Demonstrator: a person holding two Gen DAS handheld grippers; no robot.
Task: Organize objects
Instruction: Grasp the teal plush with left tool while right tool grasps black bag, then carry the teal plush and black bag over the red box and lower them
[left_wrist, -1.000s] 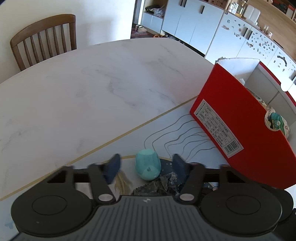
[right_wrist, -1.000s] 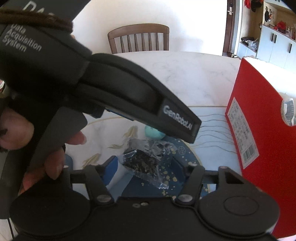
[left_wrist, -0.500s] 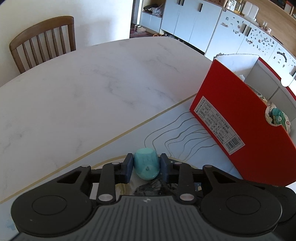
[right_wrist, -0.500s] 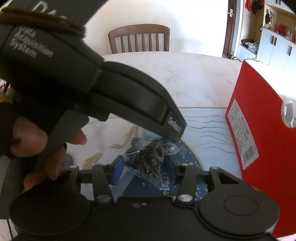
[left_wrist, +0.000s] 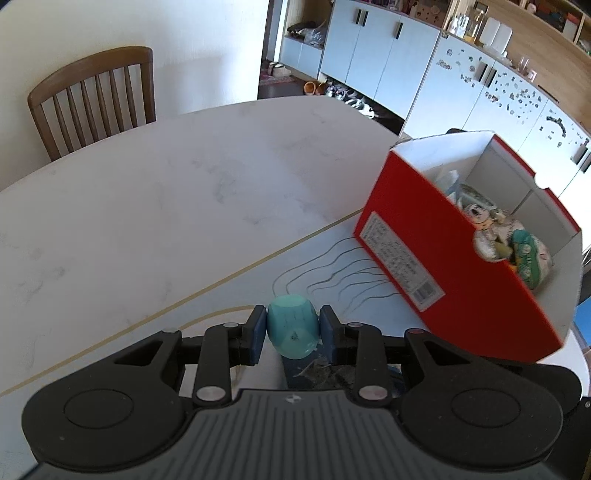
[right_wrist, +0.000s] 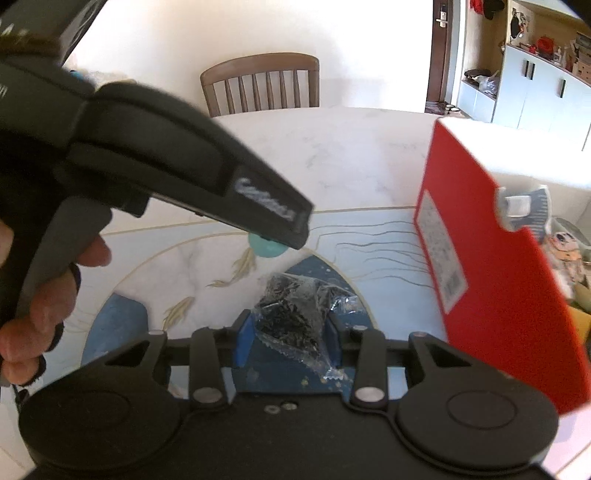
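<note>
Since a second ago: both sets of jaws have gone from wide apart to closed on their targets, and the left view now looks down into the box, so that gripper has lifted.
Left gripper (left_wrist: 293, 328): jaws clamped on the teal cup (left_wrist: 292, 329), blue pads pressing its two sides, cup lying sideways between them and, by the look of it, clear of the tabletop (left_wrist: 155, 206).
Teal cup, handling: small, rounded, smooth, probably light hard plastic or silicone; a curved wall can squirt out of flat pads, so a hold across its widest part, as now, looks safest.
Right gripper (right_wrist: 290, 338): jaws closed around the clear packet (right_wrist: 295, 317) of dark shreds, pads against its bulging middle.
Packet, handling: very light, soft and crinkly, slippery film; it will deform, not resist, so pinch the full belly, not the loose sealed edge trailing toward the camera.
Packet, place: over the blue patch of the printed mat (right_wrist: 122, 321); whether it rests on the mat I cannot tell.
Red box (left_wrist: 443, 254): open-topped, standing just right of both grippers, already holding several small printed items.
Farther off: a wooden chair (left_wrist: 92, 99) at the far edge, white cabinets (left_wrist: 373, 59) beyond.
</note>
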